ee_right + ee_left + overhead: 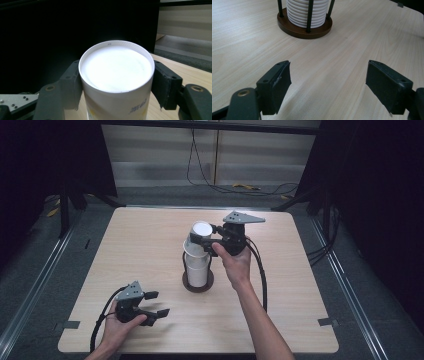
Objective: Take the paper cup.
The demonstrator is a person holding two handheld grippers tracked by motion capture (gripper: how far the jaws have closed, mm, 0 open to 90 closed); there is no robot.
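So we're looking at the cup holder [198, 282], a round brown base with thin dark posts standing about mid-surface on the pale wood surface [150, 245], and it's carrying a stack of white paper cups [198, 270] nested upside down. The right claw [204, 241] is sitting right above that holder, pinching the top cup [201, 232] from both sides just under its closed end; that cup is tilting a bit off the stack's line. From the right gripper view we're seeing the same cup [117, 75] filling the space between the two black pads, one pad pressing on each side of the wall, white bottom facing the camera, some faint blue and yellow print lower down on its side. The person's right hand [235, 260] is wrapping around the gripper body just beside the holder. The left claw [155, 303] is hanging near the front left of the holder, well apart from it, low over the surface, spread wide with nothing between the pads. In the left gripper view we're looking straight at the holder's base [305, 28] and the ribbed rims of the lowest cups [304, 13] between the posts.
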